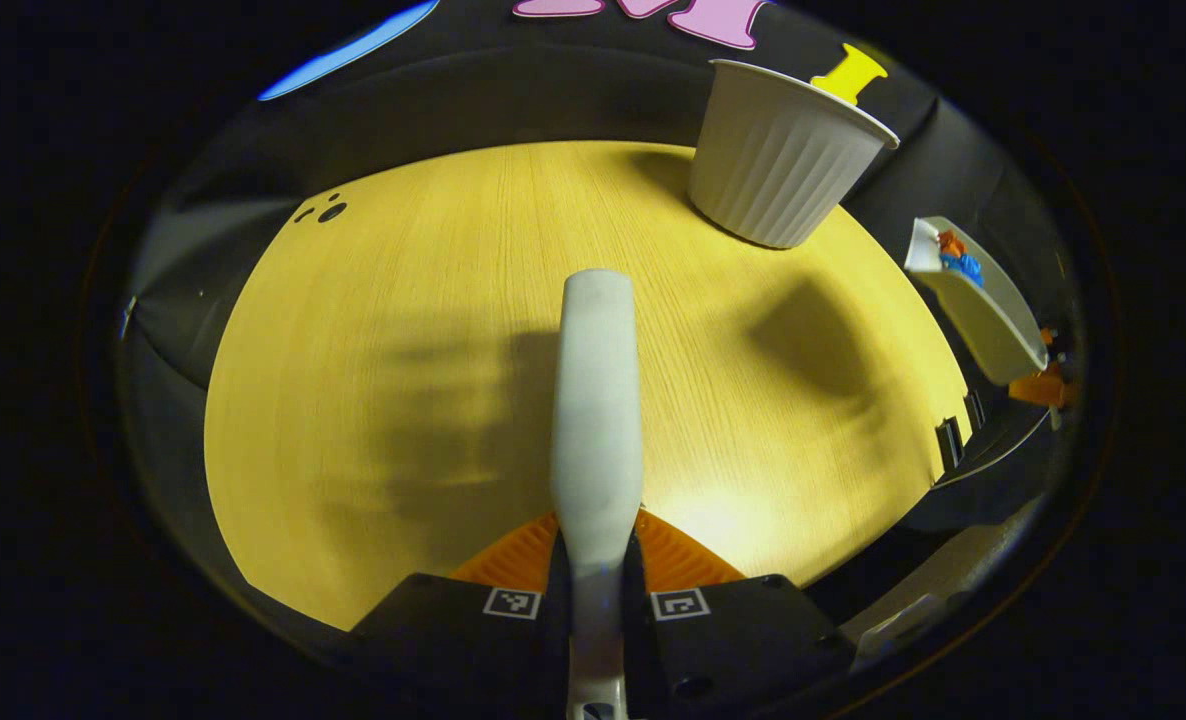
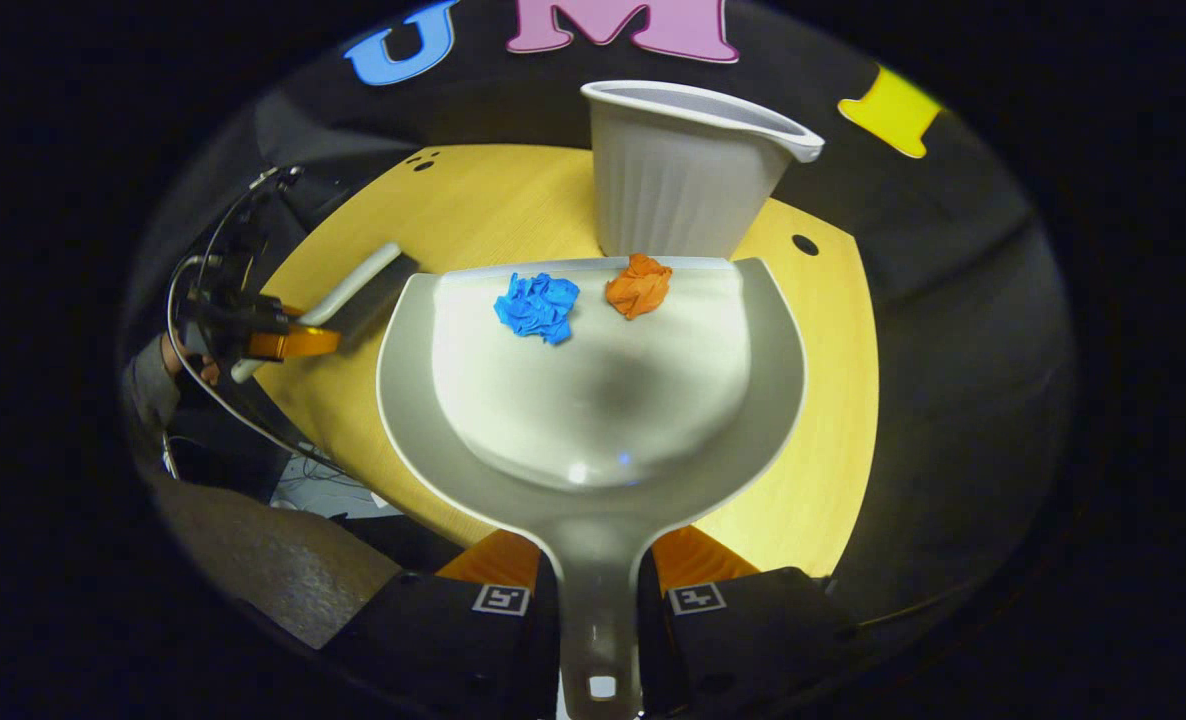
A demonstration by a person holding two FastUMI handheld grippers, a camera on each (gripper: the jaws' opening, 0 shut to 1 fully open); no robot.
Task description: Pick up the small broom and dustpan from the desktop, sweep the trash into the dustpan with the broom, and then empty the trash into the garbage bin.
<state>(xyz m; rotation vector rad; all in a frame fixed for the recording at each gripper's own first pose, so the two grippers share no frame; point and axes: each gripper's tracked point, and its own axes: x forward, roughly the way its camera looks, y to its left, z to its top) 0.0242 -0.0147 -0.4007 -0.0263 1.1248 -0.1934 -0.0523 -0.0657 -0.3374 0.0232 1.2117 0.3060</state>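
Gripping dustpan (image 2: 593, 400) handle, right tongs (image 2: 598, 590); lip near bin (image 2: 688, 175). Left tongs (image 1: 598, 590) clamp broom (image 1: 596, 400).

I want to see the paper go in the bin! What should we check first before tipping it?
1. Blue paper ball in the dustpan: ok.
2. Orange paper ball in the dustpan: ok.
3. Right gripper fingers clamped on the dustpan handle: ok.
4. Garbage bin upright on the desktop, just beyond the dustpan's front edge: ok.
5. Dustpan lip above the bin's rim: not ok, the rim sits higher in the right gripper view.
6. Broom, held by the left gripper, off to the side: ok.
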